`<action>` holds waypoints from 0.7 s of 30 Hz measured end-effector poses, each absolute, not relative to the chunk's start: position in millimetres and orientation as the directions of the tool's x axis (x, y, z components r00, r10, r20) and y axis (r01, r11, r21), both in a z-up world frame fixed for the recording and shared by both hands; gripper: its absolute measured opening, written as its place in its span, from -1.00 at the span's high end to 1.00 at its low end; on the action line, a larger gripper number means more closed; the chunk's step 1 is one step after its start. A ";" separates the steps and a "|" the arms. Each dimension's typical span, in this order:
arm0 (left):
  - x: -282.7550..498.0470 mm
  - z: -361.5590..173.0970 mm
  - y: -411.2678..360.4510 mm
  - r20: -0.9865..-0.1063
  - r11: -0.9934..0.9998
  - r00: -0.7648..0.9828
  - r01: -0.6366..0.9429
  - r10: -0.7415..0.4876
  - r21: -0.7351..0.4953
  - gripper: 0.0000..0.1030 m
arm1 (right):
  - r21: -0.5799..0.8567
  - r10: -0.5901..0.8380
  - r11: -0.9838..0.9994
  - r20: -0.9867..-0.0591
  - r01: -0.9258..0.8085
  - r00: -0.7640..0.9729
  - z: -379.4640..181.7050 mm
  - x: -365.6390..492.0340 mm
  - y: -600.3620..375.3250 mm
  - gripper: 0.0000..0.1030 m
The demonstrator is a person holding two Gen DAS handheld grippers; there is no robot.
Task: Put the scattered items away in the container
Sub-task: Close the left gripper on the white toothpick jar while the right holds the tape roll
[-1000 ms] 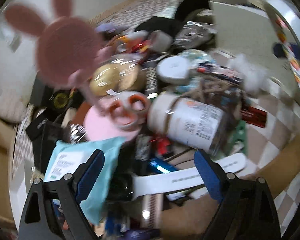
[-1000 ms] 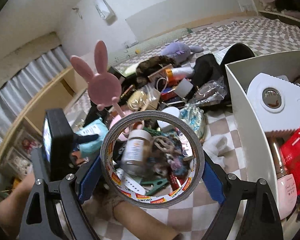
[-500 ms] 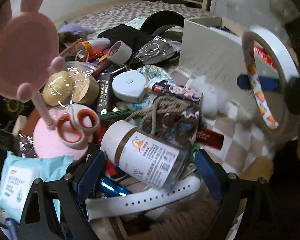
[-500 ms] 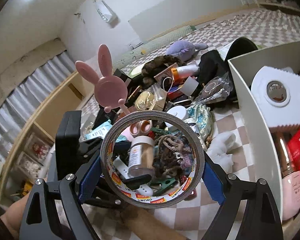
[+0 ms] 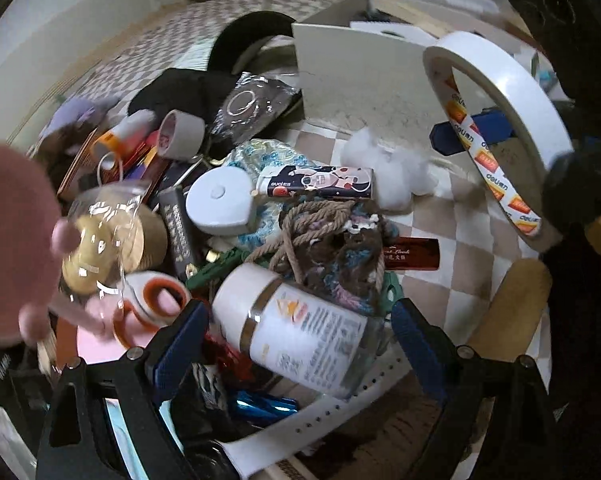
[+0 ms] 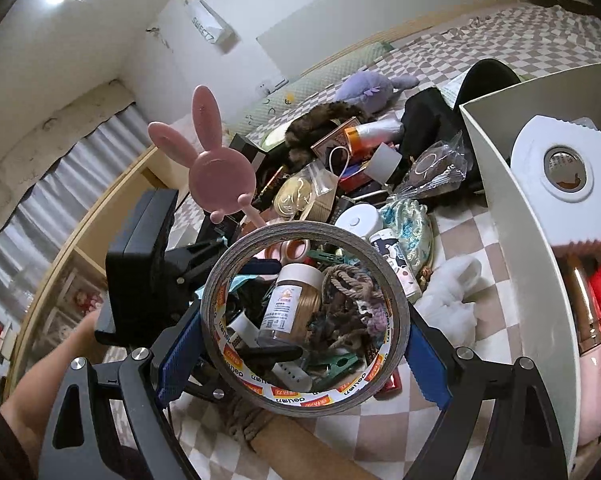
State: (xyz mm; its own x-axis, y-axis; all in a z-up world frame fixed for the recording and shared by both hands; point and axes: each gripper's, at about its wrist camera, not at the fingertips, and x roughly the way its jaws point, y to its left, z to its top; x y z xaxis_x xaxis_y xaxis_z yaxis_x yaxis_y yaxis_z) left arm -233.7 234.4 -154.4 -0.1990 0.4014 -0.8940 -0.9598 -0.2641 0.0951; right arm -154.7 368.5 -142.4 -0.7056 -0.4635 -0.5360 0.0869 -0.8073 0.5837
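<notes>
Between the right gripper's (image 6: 304, 332) clenched jaws, the tape roll (image 6: 305, 328); left gripper's (image 5: 300, 344) jaws apparently released around the jar (image 5: 304, 330).

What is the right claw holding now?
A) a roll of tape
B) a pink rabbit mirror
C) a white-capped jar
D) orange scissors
A: in the right wrist view, the right claw has its blue pads on both sides of the roll of tape, which is lifted above the pile.

The left gripper (image 5: 300, 324) points steeply down, fingers (image 5: 180, 332) spread wide; the right gripper (image 6: 304, 344) clamps its load, bare forearm (image 6: 40, 396) beside.
</notes>
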 end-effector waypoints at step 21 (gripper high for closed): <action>-222.8 -160.7 219.5 -0.937 -0.226 -0.082 -0.974 0.340 0.003 -0.96 | 0.610 -0.491 -0.788 -0.536 0.088 -0.686 -147.0 -157.2 368.7 -0.76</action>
State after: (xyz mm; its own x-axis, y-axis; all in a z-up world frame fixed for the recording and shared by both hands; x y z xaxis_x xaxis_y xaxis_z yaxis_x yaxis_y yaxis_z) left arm -222.8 219.5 -160.7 -0.0819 0.3399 -0.9369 -0.9741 -0.2261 0.0032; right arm -157.2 368.7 -147.0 -0.6864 -0.4914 -0.5362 0.0876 -0.7877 0.6098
